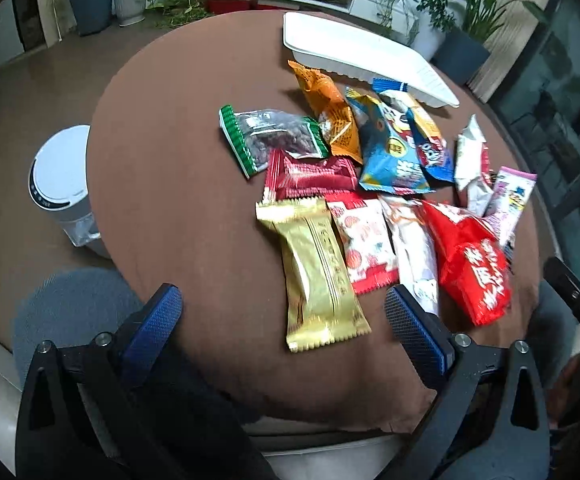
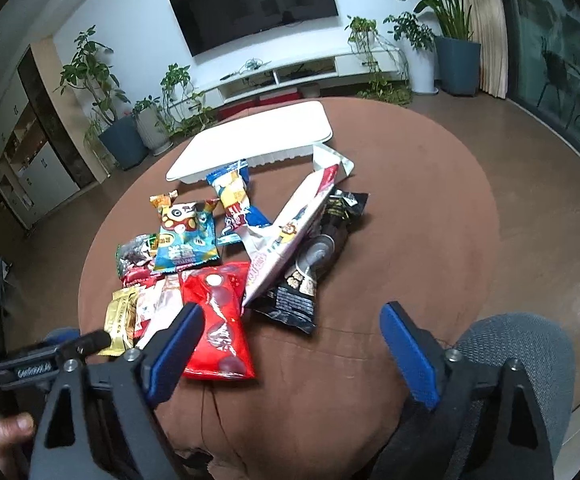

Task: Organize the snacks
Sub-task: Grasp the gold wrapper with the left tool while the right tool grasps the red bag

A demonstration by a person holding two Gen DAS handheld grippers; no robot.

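Snack packets [image 1: 370, 200] lay heaped on the round table [image 1: 170, 200], just before the empty white tray [image 1: 354, 52] we judged their destination. Our left gripper [image 1: 284, 312] and right gripper [image 2: 292, 328] hovered released, nothing grasped. Packet lettering stayed unreadable.

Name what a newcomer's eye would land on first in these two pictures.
A bright heap of snack packets in the middle of the round brown table, with a gold packet nearest. Behind the heap lies an empty white tray. Blue-padded open tongs frame the bottom of each view.
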